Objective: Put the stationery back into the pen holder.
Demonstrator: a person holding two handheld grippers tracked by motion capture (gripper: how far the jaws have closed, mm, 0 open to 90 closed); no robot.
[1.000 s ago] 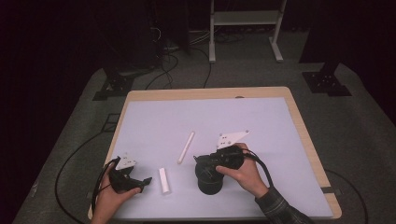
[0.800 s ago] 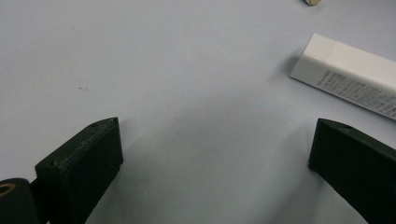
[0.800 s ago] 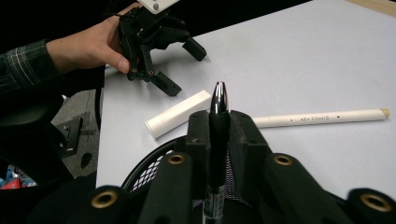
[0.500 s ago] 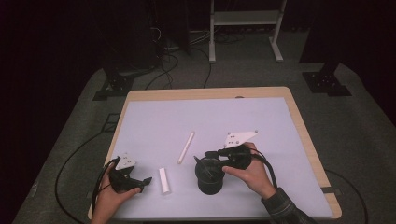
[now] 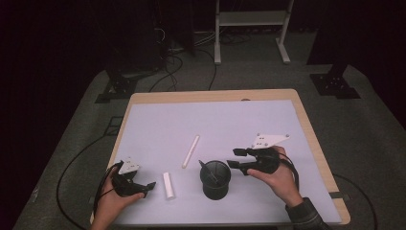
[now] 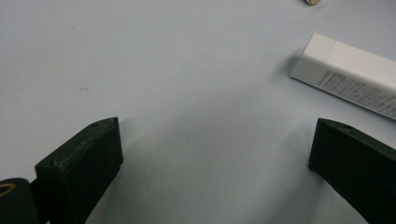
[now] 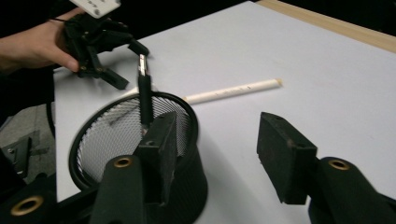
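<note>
A pale lavender sheet is covering the wooden table, leaving bare wood showing along the far and right edges. Grey carpet is lying all round, with cables trailing at the far left and a white frame stand standing well beyond the far edge; the rest of the room is sitting in darkness.

The black mesh cup is standing upright near the front edge, a dark pen leaning inside it. The right gripper is sitting just beside the cup's right, its jaws having just been opening, released, with nothing between them. The left gripper is resting at the front left corner, jaws spread wide and bare, near a white eraser. A white stick is lying between centre and cup. The far half of the sheet is offering open room.
</note>
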